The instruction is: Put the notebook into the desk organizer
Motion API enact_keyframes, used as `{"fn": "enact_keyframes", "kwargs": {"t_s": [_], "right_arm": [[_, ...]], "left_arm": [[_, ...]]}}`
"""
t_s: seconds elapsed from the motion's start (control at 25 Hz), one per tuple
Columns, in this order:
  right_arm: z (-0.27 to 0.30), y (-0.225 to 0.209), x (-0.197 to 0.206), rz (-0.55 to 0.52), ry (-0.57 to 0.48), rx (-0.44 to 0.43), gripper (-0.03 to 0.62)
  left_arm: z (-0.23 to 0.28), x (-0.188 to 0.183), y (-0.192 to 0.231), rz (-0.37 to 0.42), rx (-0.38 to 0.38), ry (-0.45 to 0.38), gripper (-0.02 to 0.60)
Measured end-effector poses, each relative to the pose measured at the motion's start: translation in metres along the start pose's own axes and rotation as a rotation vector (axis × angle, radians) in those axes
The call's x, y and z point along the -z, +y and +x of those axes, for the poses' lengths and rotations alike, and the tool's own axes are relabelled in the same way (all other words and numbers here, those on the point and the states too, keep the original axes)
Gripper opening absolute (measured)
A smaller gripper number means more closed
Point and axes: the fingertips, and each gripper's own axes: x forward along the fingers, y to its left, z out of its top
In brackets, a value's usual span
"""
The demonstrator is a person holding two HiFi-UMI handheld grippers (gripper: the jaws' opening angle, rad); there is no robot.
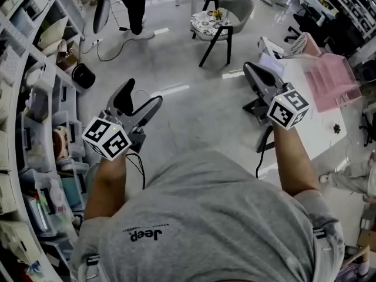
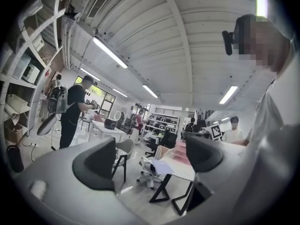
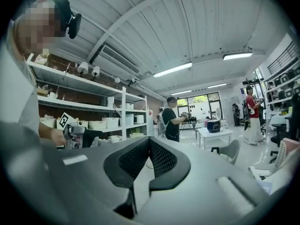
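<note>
Grey cotton T-shirt (image 1: 211,216) up front; left gripper (image 1: 141,97) spread, right gripper (image 1: 251,69) pressed together, both empty. Pink plastic desk organizer (image 1: 332,81) untouched, so nothing's started yet imo.

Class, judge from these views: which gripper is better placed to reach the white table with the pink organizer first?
Right, probably. The right gripper hangs beside the white table and pink organizer, though its jaws are shut; the open left gripper is over floor.

Floor (image 1: 194,98): pale grey, glossy.
Ceiling (image 2: 187,41): white, panelled, crossed by beams.
Light: long strip lamps (image 2: 109,52), lit.
Left side: open shelving (image 1: 23,128), crowded with boxes.
Right side: white table (image 1: 314,125), black legs.
Further off: grey chair (image 1: 238,7); tall windows (image 3: 206,99).
</note>
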Motion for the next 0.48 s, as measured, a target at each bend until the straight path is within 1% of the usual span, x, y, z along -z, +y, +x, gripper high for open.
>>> {"fn": "enact_keyframes", "kwargs": {"t_s": [0.12, 0.24, 0.48], "right_arm": [[0.045, -0.011, 0.001, -0.007, 0.014, 0.006, 0.003], [0.081, -0.029, 0.001, -0.006, 0.026, 0.007, 0.003], [0.128, -0.076, 0.010, 0.009, 0.050, -0.018, 0.003]], "left_arm": [[0.015, -0.010, 0.044, -0.002, 0.012, 0.003, 0.500], [0.034, -0.016, 0.079, -0.011, 0.009, 0.005, 0.500], [0.076, -0.013, 0.117, -0.023, -0.022, 0.023, 0.500]]}}
